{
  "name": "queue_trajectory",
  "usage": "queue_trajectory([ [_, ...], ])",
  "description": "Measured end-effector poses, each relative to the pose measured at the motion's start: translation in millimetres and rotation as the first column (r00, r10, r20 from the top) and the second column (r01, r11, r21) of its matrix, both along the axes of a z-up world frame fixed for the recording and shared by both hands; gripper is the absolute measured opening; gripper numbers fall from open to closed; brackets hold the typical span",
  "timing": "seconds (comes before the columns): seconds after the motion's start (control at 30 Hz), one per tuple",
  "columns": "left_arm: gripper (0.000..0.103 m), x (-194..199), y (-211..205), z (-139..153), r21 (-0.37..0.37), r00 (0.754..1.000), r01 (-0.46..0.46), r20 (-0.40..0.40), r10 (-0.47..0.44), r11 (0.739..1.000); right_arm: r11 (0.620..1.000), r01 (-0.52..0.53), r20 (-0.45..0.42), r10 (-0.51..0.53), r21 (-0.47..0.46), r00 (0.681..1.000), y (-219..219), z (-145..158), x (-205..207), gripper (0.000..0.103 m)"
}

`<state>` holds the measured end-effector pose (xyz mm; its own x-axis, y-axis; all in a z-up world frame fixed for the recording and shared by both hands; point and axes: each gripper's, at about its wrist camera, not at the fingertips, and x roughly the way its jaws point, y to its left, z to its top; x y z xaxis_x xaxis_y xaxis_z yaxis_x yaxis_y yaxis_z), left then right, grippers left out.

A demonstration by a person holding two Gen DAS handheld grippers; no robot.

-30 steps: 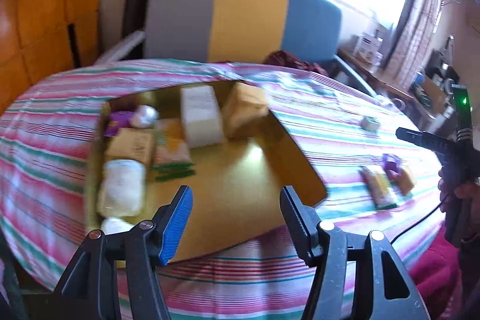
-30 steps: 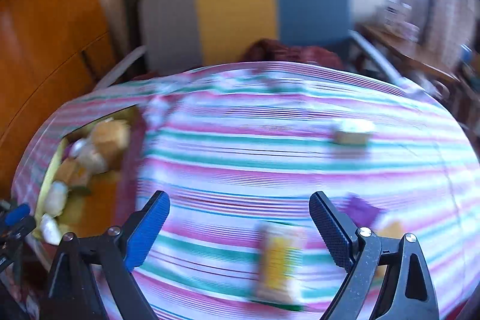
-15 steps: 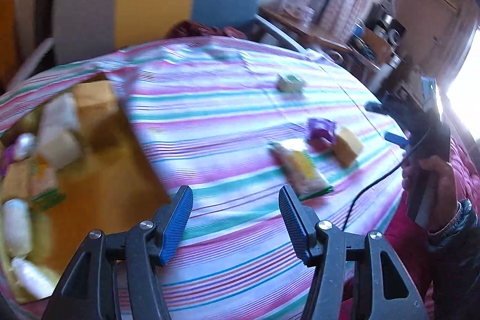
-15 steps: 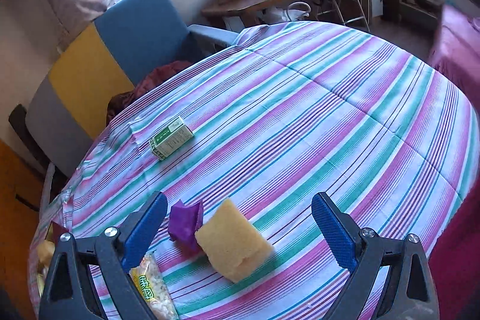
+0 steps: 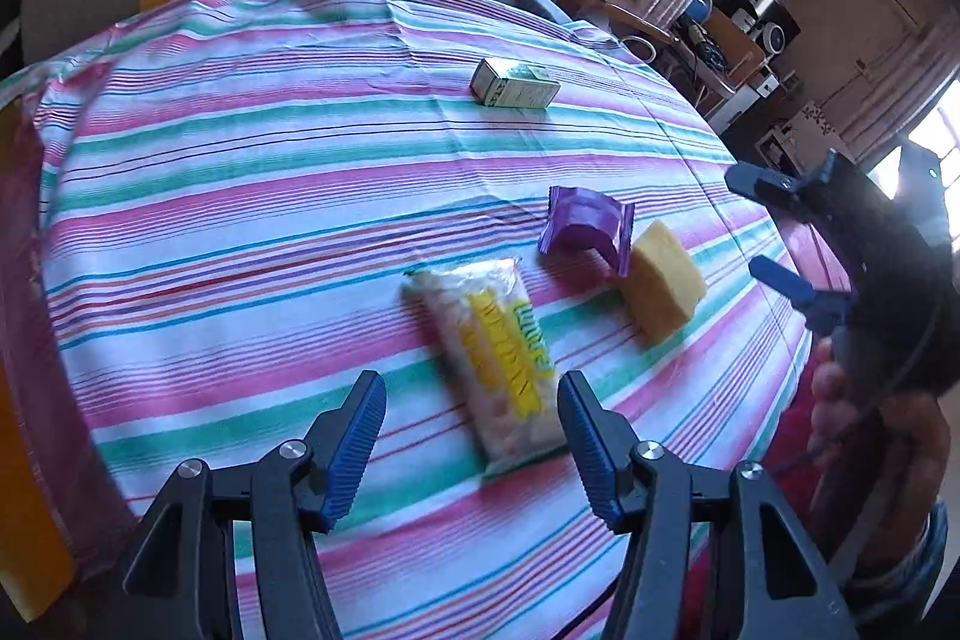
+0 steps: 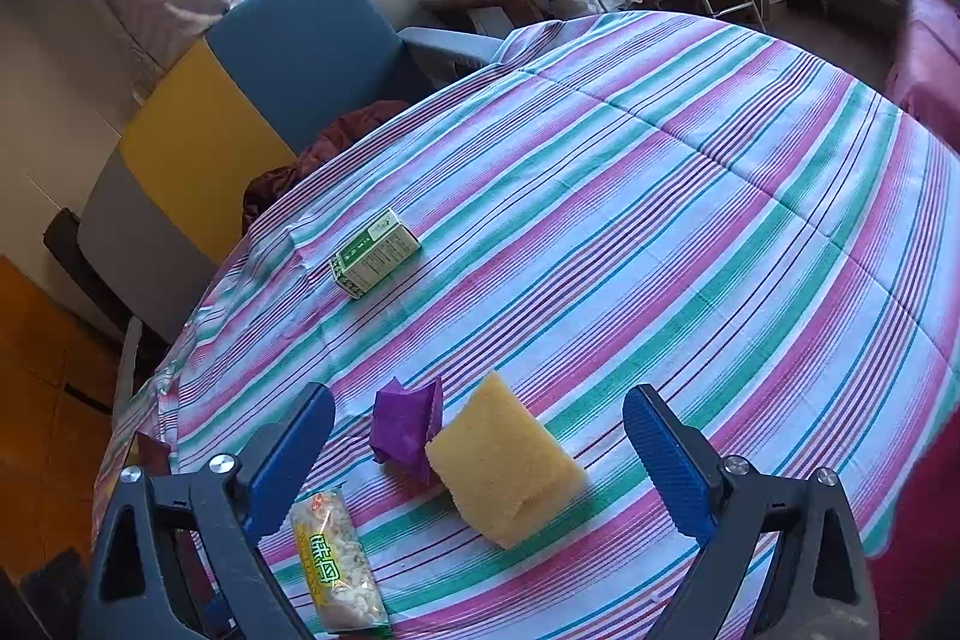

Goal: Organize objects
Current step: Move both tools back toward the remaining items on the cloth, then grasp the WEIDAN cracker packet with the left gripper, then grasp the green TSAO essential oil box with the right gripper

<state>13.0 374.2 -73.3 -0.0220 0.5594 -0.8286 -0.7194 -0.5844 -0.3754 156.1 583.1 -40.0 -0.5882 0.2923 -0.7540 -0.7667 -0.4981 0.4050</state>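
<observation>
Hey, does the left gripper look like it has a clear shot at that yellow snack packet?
Probably yes. The left gripper is open with nothing between its fingers, and the snack packet lies flat on the striped cloth just ahead. The purple wrapper and sponge sit off to the side, not in the way.

We see a table covered by a striped cloth (image 6: pixel 690 196) in pink, green and white. Four things lie on it: a small green box (image 6: pixel 375 253) toward the far edge, then a purple wrapper (image 6: pixel 405 427) touching a yellow sponge (image 6: pixel 504 466), and a clear noodle packet (image 5: pixel 495 355) nearest the near edge.
</observation>
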Motion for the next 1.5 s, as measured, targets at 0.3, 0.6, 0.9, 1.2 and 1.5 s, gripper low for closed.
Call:
queue_trajectory([
  [0.3, 0.047, 1.0, 44.7, -26.1, -0.075, 0.998, 0.035, -0.045, -0.038, 0.997, 1.000, -0.011, 0.009, 0.012, -0.015, 1.000, 2.5, -4.5, -3.6, 0.098],
  [0.6, 0.040, 0.8, 5.9, -27.9, -0.016, 0.995, 0.075, -0.062, -0.076, 0.997, 0.995, -0.089, 0.055, 0.087, 0.044, 0.995, -7.4, -2.4, -19.4, 0.098],
  [0.9, 0.039, 12.2, -41.8, -23.2, -0.020, 0.990, 0.072, -0.118, -0.074, 0.997, 0.968, -0.226, 0.171, 0.205, 0.112, 0.964, -31.1, -8.9, -44.7, 0.095],
  [1.2, 0.039, 25.9, -69.9, -22.3, -0.006, 0.978, 0.067, -0.200, -0.067, 0.998, 0.963, -0.239, 0.233, 0.205, 0.127, 0.950, -34.7, -15.5, -49.1, 0.094],
  [1.5, 0.039, 25.7, -75.7, -24.3, 0.006, 0.972, 0.085, -0.220, -0.082, 0.996, 0.955, -0.278, 0.199, 0.253, 0.105, 0.947, -27.8, 3.1, -77.0, 0.099],
])
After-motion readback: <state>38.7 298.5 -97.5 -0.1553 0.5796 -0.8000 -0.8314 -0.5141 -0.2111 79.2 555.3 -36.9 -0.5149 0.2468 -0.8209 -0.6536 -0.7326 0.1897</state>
